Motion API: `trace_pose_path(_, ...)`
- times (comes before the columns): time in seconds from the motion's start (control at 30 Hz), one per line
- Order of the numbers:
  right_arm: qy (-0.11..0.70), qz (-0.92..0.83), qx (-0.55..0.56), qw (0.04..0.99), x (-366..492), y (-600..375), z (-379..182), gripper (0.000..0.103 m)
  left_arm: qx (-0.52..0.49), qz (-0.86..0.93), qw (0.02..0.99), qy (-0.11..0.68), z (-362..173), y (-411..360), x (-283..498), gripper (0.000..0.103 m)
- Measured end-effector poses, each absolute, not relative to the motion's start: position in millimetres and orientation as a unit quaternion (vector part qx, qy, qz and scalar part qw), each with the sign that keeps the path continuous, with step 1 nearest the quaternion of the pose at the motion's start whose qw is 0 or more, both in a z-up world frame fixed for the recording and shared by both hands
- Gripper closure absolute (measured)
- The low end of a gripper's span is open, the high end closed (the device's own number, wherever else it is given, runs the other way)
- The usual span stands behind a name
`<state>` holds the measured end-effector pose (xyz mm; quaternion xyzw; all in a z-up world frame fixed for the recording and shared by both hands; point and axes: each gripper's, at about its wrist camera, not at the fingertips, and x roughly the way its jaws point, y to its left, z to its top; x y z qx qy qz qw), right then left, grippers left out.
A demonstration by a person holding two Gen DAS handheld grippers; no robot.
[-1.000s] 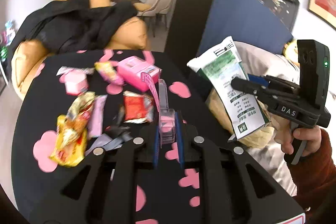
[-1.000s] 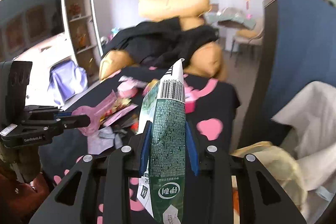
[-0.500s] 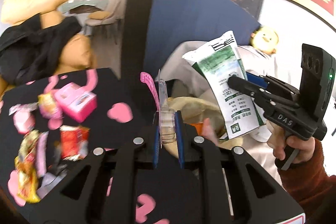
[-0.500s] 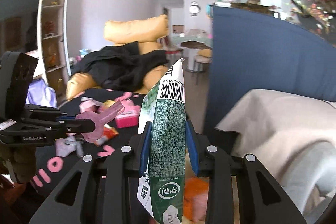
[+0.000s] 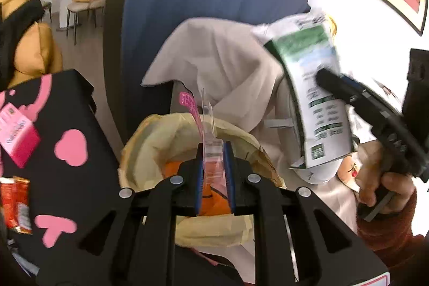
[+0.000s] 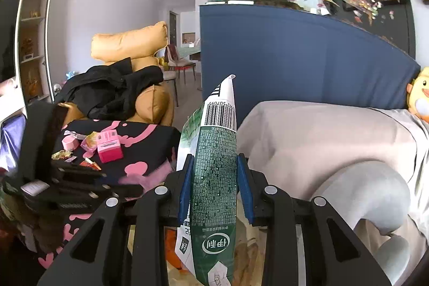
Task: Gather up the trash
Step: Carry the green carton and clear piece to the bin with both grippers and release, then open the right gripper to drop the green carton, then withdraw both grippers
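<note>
My left gripper (image 5: 213, 152) is shut on a clear plastic blister pack (image 5: 207, 130) with a pink card tab. It hangs over the open mouth of a bin lined with a pale yellow bag (image 5: 150, 146), orange trash lying inside. My right gripper (image 6: 214, 165) is shut on a green and white milk pouch (image 6: 215, 178), held upright with its barcode end up. In the left wrist view the same pouch (image 5: 313, 87) and right gripper (image 5: 324, 77) are to the right of the bin, a hand in a red sleeve (image 5: 386, 186) holding it.
A black table with pink hearts (image 5: 72, 178) lies left of the bin, carrying a pink box (image 6: 108, 145), a red wrapper (image 5: 16, 203) and several other wrappers. A beige-covered sofa (image 6: 321, 141) and a blue panel (image 6: 295, 58) stand behind.
Both grippers swung rightward away from the table with their loads. The left one now holds the blister pack over the bin mouth; the pouch stands beside the bin.
</note>
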<state>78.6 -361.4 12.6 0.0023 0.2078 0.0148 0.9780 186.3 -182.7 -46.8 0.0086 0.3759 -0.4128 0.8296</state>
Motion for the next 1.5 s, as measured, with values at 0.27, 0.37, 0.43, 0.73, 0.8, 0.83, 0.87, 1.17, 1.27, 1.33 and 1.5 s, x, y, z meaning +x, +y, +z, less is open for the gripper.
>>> trace_pose_path(0.27,0.215,0.012,0.011,0.976,88.0,-363.0,1.1,0.072,-0.008,-0.42,0.814,0.401,-77.8,-200.9,199.3,0.076)
trace_pose_path(0.37,0.22,0.018,0.018,0.975,94.5,-361.1,-5.9,0.072,-0.015,-0.401,0.821,0.405,-80.2,-190.6,200.0,0.058)
trace_pose_path(0.43,0.222,0.019,0.015,0.975,98.2,-356.6,-10.2,0.072,-0.019,-0.382,0.827,0.411,-79.9,-181.0,202.8,0.058)
trace_pose_path(0.73,0.242,0.019,-0.022,0.97,124.9,-331.2,-50.4,0.072,-0.013,-0.299,0.86,0.413,-75.5,-119.1,182.3,0.052)
trace_pose_path(0.8,0.263,0.027,-0.02,0.964,134.6,-327.7,-65.4,0.072,-0.01,-0.291,0.864,0.411,-76.4,-108.3,177.5,0.051)
trace_pose_path(0.83,0.271,0.028,-0.015,0.962,137.8,-327.4,-72.5,0.072,-0.008,-0.289,0.866,0.409,-76.7,-105.9,176.7,0.051)
trace_pose_path(0.87,0.281,0.028,-0.009,0.959,141.8,-327.2,-79.8,0.072,-0.002,-0.282,0.87,0.404,-77.0,-100.6,173.6,0.051)
trace_pose_path(1.17,0.383,0.019,0.026,0.923,167.6,-328.7,-141.7,0.072,-0.003,-0.257,0.883,0.393,-78.0,-66.4,161.1,0.05)
trace_pose_path(1.27,0.403,0.018,0.019,0.915,168.3,-325.0,-150.7,0.072,-0.009,-0.248,0.887,0.389,-77.2,-54.2,160.4,0.05)
trace_pose_path(1.33,0.406,0.013,0.013,0.913,166.9,-323.0,-152.4,0.072,-0.015,-0.243,0.889,0.388,-77.4,-47.7,160.7,0.05)
trace_pose_path(1.5,0.408,0.008,0.02,0.913,161.8,-323.7,-146.9,0.069,-0.028,-0.232,0.891,0.389,-78.5,-28.7,159.4,0.05)
